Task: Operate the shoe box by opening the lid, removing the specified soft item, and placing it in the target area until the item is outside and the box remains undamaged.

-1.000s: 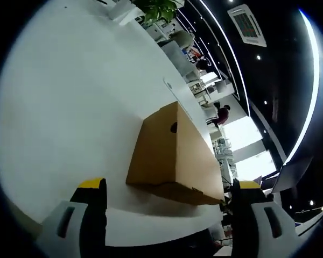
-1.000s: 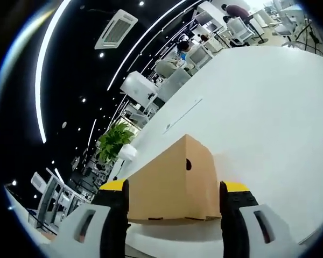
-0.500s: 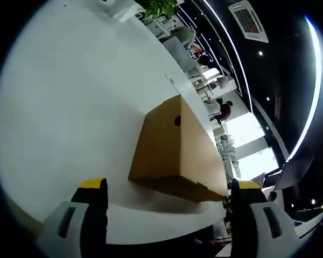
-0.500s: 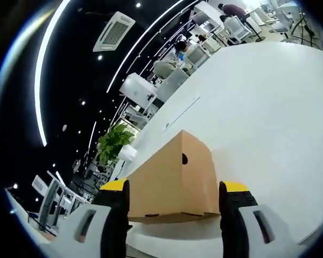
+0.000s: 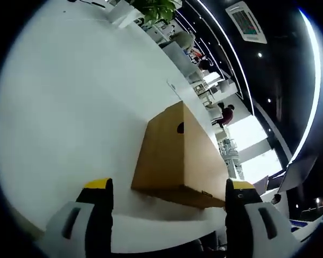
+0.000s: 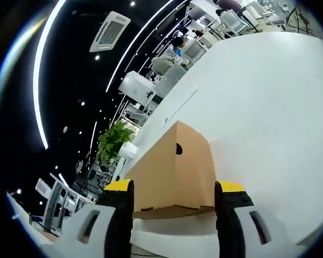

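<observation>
In the left gripper view, the shoe box (image 5: 175, 153) sits lid down near the white table (image 5: 70, 107)'s near edge, nothing removed yet; the left gripper (image 5: 167, 201) is spread wide, holding nothing. In the right gripper view, the right gripper (image 6: 172, 201), jaws apart, frames the box (image 6: 172, 166); open tabletop lies right.

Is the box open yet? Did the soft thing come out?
Not yet. The brown shoe box sits closed on the white table, so nothing looks done. The left gripper and the right gripper are both open, holding nothing, and pointed at the box. Opening the lid, taking out the soft item and setting it down are all left.
</observation>
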A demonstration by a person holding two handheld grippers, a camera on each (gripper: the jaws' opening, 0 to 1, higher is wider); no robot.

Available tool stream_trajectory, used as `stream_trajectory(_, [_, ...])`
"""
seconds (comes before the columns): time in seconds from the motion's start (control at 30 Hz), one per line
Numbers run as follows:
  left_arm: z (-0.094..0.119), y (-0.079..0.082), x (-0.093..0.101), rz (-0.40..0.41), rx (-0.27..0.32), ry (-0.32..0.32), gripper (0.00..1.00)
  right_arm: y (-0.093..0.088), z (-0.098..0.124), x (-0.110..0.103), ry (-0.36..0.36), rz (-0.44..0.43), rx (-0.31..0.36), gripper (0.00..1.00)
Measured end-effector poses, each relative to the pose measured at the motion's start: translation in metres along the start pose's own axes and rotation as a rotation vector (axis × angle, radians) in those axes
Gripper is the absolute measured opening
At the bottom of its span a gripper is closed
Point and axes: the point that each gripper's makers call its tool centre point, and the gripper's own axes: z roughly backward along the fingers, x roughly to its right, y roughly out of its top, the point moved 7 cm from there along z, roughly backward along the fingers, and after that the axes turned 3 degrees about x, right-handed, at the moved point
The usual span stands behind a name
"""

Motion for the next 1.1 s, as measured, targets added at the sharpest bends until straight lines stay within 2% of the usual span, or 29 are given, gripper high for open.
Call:
stream_trajectory(0.17, [-0.003,0.004,-0.006,0.083,0.042,0.005,0.79,-0.002,0.000,0.006,-0.002,-0.048,0.005,0.60])
stream_trajectory(0.23, [-0.006,0.003,-0.003,0.121,0.034,-0.027,0.81,-0.002,0.000,0.008,0.003,-0.070,0.010,0.59])
stream_trajectory(0.3, [-0.010,0.001,-0.001,0.109,0.018,-0.029,0.85,-0.003,-0.001,0.009,0.012,-0.084,0.008,0.59])
stream_trajectory(0.37, [-0.012,-0.001,-0.002,0.091,0.000,-0.018,0.84,-0.004,-0.001,0.009,0.018,-0.093,0.008,0.59])
stream_trajectory(0.53, [-0.014,0.001,-0.001,0.107,0.011,-0.024,0.83,-0.007,-0.004,0.011,0.026,-0.104,-0.011,0.60])
stream_trajectory(0.67, [-0.016,-0.001,-0.005,0.091,-0.020,-0.015,0.80,-0.011,-0.009,0.010,0.038,-0.101,-0.034,0.59])
stream_trajectory(1.1, [-0.028,-0.005,0.006,0.087,-0.034,-0.041,0.77,-0.014,-0.005,0.000,0.045,-0.117,-0.045,0.53])
